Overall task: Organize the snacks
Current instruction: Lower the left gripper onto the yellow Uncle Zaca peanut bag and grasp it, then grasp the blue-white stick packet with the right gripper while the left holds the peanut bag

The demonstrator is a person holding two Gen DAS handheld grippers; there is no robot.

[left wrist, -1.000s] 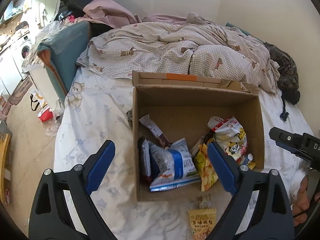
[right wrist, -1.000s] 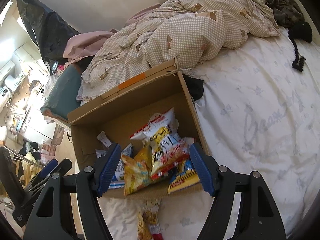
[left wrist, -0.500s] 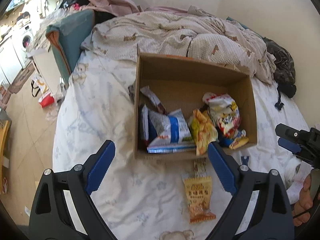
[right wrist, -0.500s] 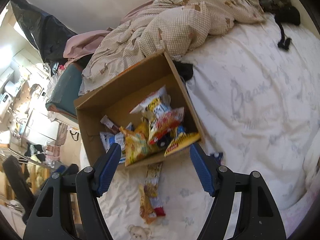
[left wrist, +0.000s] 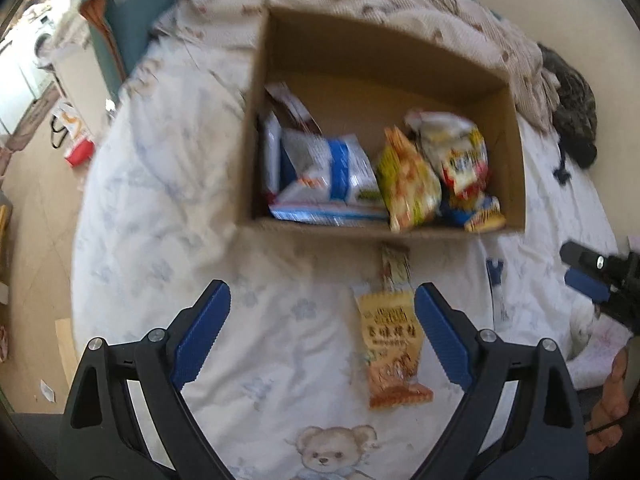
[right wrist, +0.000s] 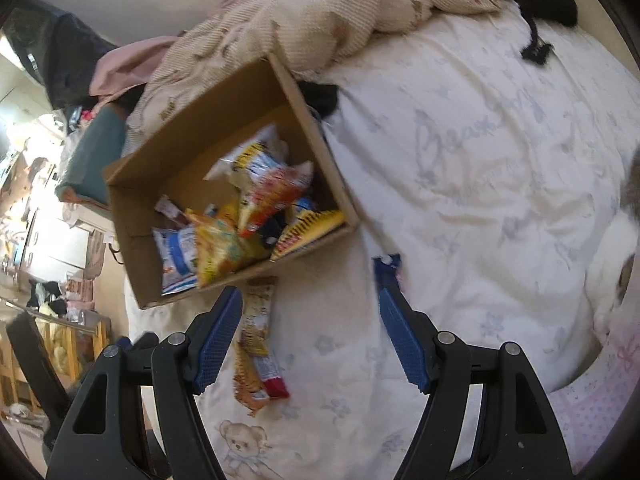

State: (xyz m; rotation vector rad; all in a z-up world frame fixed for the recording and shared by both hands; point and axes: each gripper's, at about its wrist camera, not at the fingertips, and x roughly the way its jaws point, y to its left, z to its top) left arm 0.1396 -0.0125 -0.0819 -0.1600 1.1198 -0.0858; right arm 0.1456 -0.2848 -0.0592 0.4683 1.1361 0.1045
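An orange snack packet (left wrist: 394, 354) is seen lying flat on the bed sheet (left wrist: 168, 208), just in front of the near wall of the cardboard box (left wrist: 516, 152), with a second, narrower packet (left wrist: 395, 268) between it and the box, its far end at the foot of that wall. The orange packet is judged to be light, thin and crinkly, its film slippery and easily crushed, so a hold across the flat body or on a sealed end seam would be preferred over a pinch at the puffed middle. Its long axis runs from the box toward the camera, with the printed top end pointing at the box. The left tool (left wrist: 322, 336) is held wide open above the sheet with nothing between its pads, the packet lying just inside its right-hand pad. The right tool (right wrist: 310, 338) is likewise open and empty, the two packets (right wrist: 256, 356) appearing beside its left-hand pad. Several other snack bags (left wrist: 408, 184) are already inside the box.
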